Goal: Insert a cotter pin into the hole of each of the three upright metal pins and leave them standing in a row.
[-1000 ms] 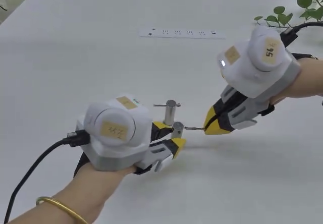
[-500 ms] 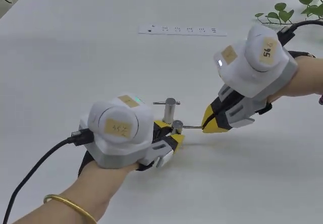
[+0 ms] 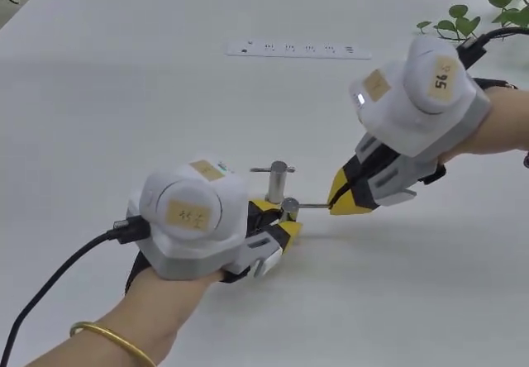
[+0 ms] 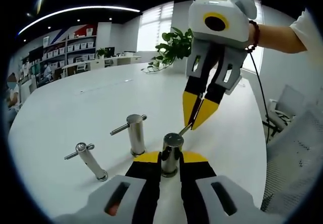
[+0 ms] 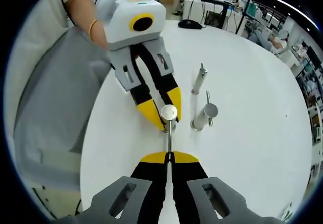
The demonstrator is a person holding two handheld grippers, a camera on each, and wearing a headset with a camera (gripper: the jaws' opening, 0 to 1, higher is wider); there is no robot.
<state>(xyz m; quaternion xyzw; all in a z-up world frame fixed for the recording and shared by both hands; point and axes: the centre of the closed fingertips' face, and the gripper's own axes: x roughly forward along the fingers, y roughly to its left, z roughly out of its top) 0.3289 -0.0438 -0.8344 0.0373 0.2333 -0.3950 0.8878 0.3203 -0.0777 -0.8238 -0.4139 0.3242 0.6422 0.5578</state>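
My left gripper (image 3: pixel 281 218) is shut on an upright metal pin (image 3: pixel 289 209) that stands on the white table (image 3: pixel 124 94). In the left gripper view that pin (image 4: pixel 172 152) sits between my yellow fingertips (image 4: pixel 146 158). My right gripper (image 3: pixel 337 205) is shut on a thin cotter pin (image 3: pixel 314 207) held level, its tip at the head of the pin. The right gripper view looks along the cotter pin (image 5: pixel 169 137) to the pin's head (image 5: pixel 168 112). A second pin (image 4: pixel 135 133) and a third pin (image 4: pixel 91 159) stand nearby, each with a cotter pin through it.
A white power strip (image 3: pixel 299 51) lies at the far side of the table. A green plant (image 3: pixel 488 7) stands at the far right. A black cable (image 3: pixel 58 276) trails from the left gripper toward the near left edge.
The right gripper has edged left, bringing the cotter pin's tip up to the head of the held pin. The left gripper still holds the pin.
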